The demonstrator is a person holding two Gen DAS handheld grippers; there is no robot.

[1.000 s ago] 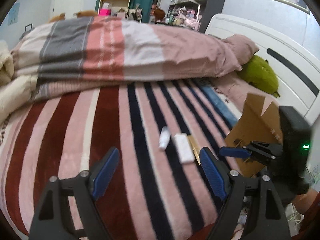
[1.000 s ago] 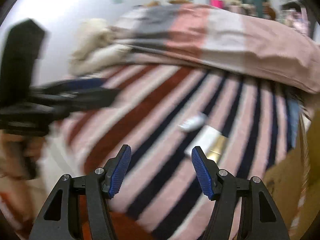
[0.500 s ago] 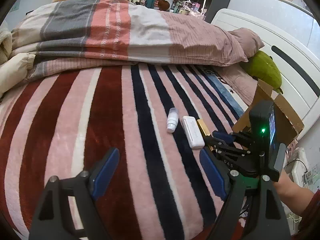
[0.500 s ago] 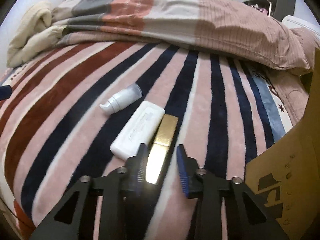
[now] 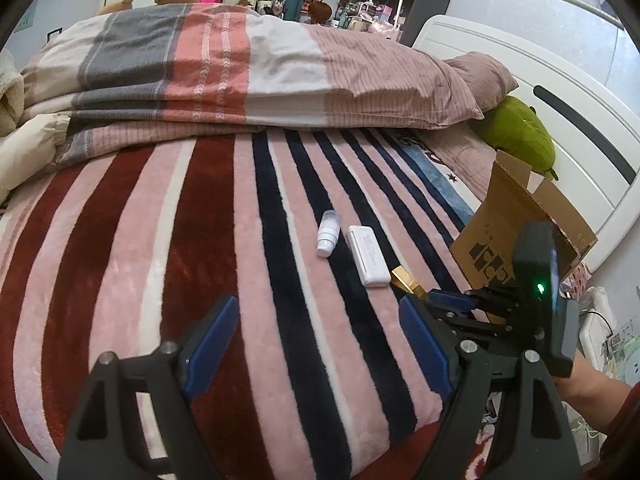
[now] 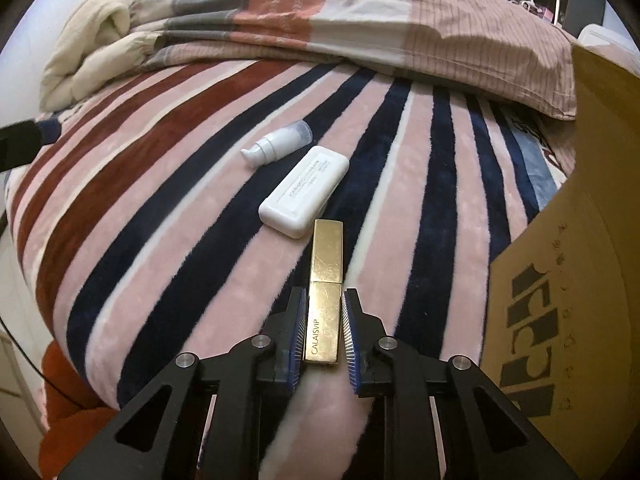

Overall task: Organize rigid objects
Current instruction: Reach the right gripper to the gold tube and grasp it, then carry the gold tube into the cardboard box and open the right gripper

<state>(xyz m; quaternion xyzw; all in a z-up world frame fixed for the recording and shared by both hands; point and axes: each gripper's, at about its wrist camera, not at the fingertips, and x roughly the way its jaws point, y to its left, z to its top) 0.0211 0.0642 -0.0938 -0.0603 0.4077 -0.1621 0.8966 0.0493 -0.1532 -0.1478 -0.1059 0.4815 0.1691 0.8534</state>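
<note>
On the far left of the bed a cream blanket (image 6: 86,46) lies bunched against the wall, and a folded striped quilt (image 5: 224,68) runs across the back of the mattress. In front of it spreads the striped bedspread (image 5: 132,240) in dark red, pink and navy bands.

The left gripper (image 5: 316,342) hovers above the near part of the bedspread with its blue-padded jaws spread wide and nothing between them; its tip also pokes into the left edge of the right wrist view.

Toward the middle-right of the bedspread three small items lie in a loose row. First comes a white pump bottle (image 6: 276,144) on its side, clear cap pointing away toward the quilt. Just beside it lies a flat white case (image 6: 304,192) with rounded corners and small printed text on top. Next to the near corner of the case lies a gold tube (image 6: 326,292) — a slim rectangular stick marked CALAISVIP, with a seam partway along it.

The right gripper (image 6: 324,336) sits low over the bedspread with its jaws nearly closed around the near half of the gold tube — the pads flank both long sides, though whether they press against it cannot be told.

At the right stands an open cardboard box (image 5: 516,232) with black printed marks. Beyond it sit a green plush toy (image 5: 516,136) and the white headboard (image 5: 560,100).
</note>
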